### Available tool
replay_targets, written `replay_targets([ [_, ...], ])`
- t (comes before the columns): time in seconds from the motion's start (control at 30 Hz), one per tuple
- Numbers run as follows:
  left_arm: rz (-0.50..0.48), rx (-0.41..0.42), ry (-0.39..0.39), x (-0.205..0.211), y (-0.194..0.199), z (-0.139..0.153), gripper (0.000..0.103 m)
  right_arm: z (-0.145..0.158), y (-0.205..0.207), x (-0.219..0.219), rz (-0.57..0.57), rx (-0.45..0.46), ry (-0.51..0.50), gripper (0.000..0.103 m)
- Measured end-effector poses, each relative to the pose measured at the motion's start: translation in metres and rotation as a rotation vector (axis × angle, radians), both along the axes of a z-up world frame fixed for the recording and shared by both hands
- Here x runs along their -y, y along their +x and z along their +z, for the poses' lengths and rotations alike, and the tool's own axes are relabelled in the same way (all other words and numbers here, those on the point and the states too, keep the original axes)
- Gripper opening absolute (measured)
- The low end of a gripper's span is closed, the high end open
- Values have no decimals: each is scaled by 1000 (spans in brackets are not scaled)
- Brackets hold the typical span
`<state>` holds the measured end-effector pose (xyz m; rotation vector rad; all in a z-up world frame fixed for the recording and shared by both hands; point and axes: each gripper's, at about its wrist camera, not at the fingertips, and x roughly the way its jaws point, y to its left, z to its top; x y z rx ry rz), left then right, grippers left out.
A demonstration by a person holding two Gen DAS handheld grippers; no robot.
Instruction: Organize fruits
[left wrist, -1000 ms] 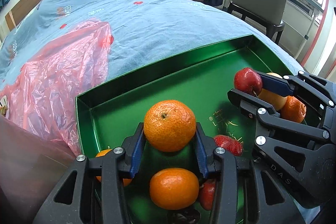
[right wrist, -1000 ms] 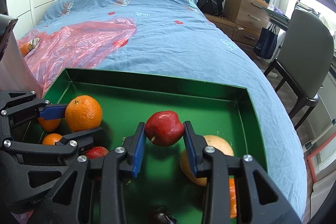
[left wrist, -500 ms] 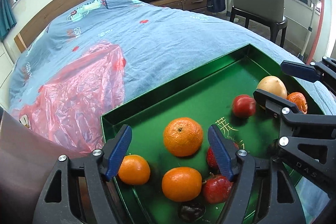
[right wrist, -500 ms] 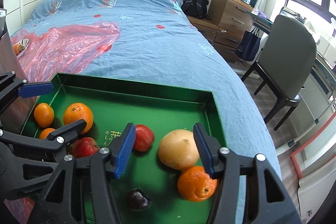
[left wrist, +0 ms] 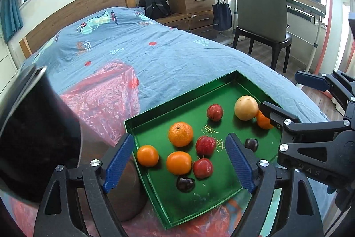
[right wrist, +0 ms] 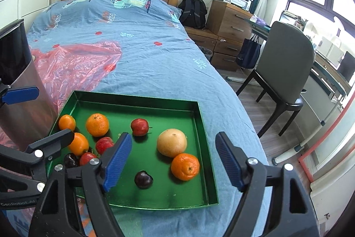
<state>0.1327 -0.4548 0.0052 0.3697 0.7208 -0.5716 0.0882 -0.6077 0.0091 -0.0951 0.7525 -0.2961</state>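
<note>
A green tray [left wrist: 155,112] [right wrist: 137,96] lies on the blue bed. It holds several oranges, one [left wrist: 180,134] [right wrist: 97,124] at the left middle. Red apples lie there too, one [left wrist: 214,112] [right wrist: 139,126] mid-tray. A pale yellow round fruit [left wrist: 245,107] [right wrist: 171,142] sits at the right, with an orange [right wrist: 185,166] beside it. Two dark plums [left wrist: 185,184] [right wrist: 143,179] lie near the front. My left gripper [left wrist: 178,168] is open and empty above the tray's front left. My right gripper [right wrist: 173,161] is open and empty above the front right.
A red plastic bag [left wrist: 104,94] [right wrist: 73,63] lies on the bed left of the tray. A steel cylinder container [left wrist: 33,132] [right wrist: 20,86] stands at the left. A chair [right wrist: 286,72], drawers and a desk stand right of the bed.
Both grippers opened, releasing the orange and the red apple into the tray, then rose up and back. The fruits now rest on the tray floor.
</note>
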Motion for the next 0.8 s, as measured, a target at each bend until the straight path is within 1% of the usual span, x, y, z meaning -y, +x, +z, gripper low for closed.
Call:
replay_targets([
  [0.27,26,20,-34,-67,-42,21,82,11,-35,-43,18,21,53,103],
  [0.37,33,44,-28,-97,-61,25,86,12,-47,-65,38,31,72,103],
  [0.43,50,57,-25,-119,-71,25,91,12,-54,-81,53,40,88,103],
  [0.5,64,55,-24,-140,-79,25,92,11,-60,-95,70,50,111,103],
  [0.6,95,59,-24,-168,-90,24,93,10,-68,-118,97,57,129,103],
  [0.7,126,42,-52,-197,-101,24,93,9,-75,-138,120,67,141,103],
  [0.8,177,67,-58,-220,-113,25,93,9,-84,-158,141,77,146,103],
])
